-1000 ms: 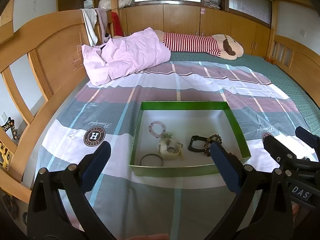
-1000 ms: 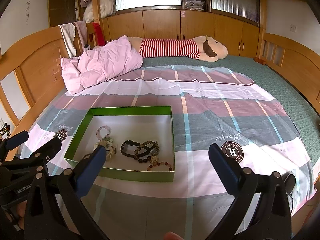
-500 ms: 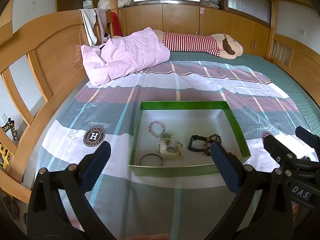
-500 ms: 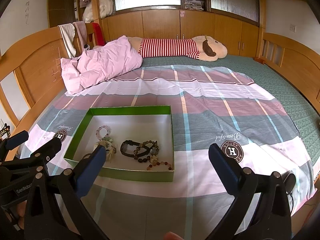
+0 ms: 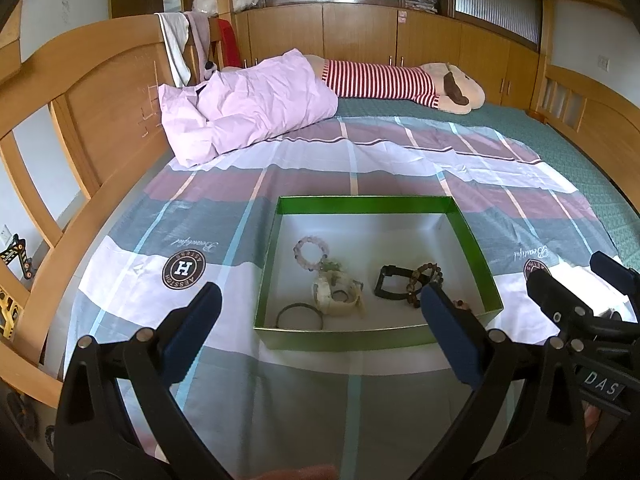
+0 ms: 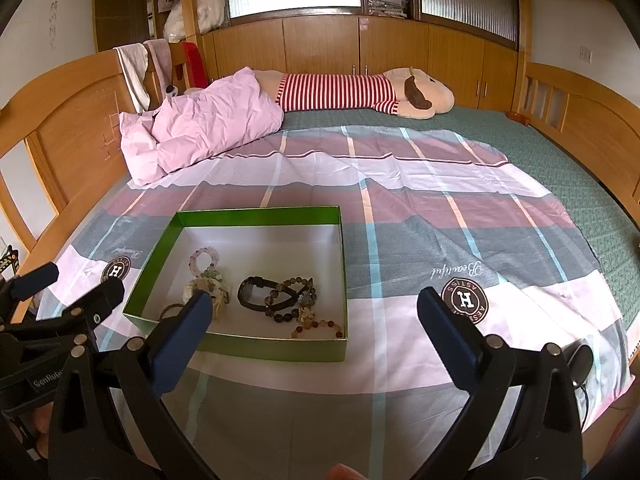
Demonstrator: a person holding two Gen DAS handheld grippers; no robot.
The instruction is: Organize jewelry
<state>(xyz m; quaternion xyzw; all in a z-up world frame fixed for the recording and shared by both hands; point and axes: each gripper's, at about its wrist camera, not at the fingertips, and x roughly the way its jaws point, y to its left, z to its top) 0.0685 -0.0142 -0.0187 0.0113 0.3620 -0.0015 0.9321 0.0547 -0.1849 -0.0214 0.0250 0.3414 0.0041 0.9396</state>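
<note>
Left gripper (image 5: pixel 320 332) hovers low over the bed sheet (image 5: pixel 120 280), aimed forward at the near wall of the green box (image 5: pixel 340 338). Jaws spread wide, nothing between the pads. Fingers level, no visible roll.

Right gripper (image 6: pixel 312 328) sits alongside at the same height, jaws also wide and empty. Its left fingertip (image 6: pixel 188 320) overlaps the box's near-left corner in view; whether it touches is unclear. In the left wrist view the right gripper shows at 3 o'clock; in the right wrist view the left gripper shows at 9 o'clock. The two are close side by side, not touching.

Box lies flat on the sheet, open top, white floor. Inside:
- pale pink bead bracelet (image 5: pixel 311 249), toward 11 o'clock of the box floor
- cream-coloured bracelet cluster (image 5: pixel 335 296), centre-left, just beside the pink one
- thin dark ring (image 5: pixel 299 315), at 7 o'clock near the front wall
- black strap (image 6: pixel 260 294), centre-right
- brown bead bracelets (image 6: pixel 298 300), tangled against the strap, trailing to 5 o'clock

Pink pillow (image 5: pixel 248 112) and striped plush toy (image 5: pixel 400 84) lie at 12 o'clock, well apart from the box.
</note>
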